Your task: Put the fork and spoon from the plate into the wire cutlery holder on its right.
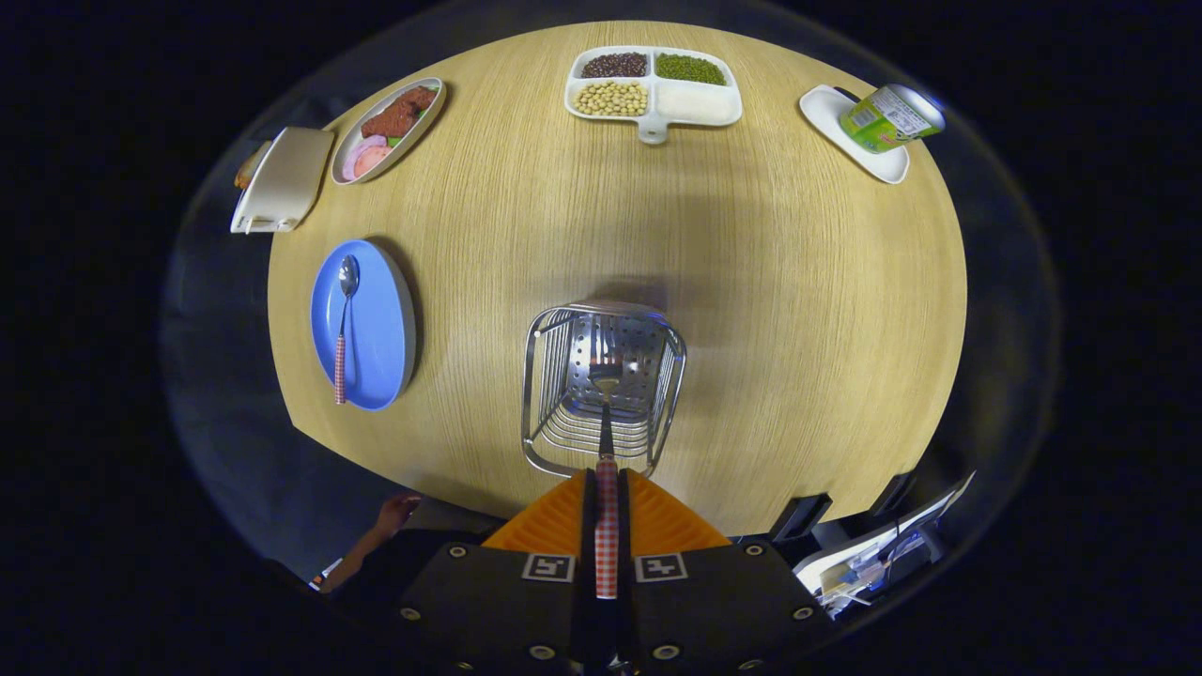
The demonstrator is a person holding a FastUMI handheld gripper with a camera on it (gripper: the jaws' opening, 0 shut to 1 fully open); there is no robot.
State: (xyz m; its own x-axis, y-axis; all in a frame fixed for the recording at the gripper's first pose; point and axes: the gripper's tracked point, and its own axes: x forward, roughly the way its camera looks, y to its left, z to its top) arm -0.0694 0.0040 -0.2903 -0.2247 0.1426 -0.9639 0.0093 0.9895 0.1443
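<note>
Gripper view: the gripper was clenched on the fork, both fingers pressed to its checked handle, w/ the metal end pointing straight ahead and down into the wire cutlery holder. The holder stood just ahead of the fingertips, on the round wooden table; the fork's head hung inside its open top, above the perforated base. Whether the tines touched the base could not be told.

The spoon, w/ a matching checked handle, lay on the blue plate, well apart from the holder and off to the left of the fingers. Nothing stood btwn plate and holder.

Beyond the holder, at the table's far edge: 1 white divided tray w/ beans and grains in 4 compartments; 1 oval dish of food; 1 cream-coloured box; 1 white dish bearing 1 green can on its side.

Count: 1 fork, 1 spoon, 1 plate, 1 holder. A person's hand showed below the table's near edge, left of the gripper.
</note>
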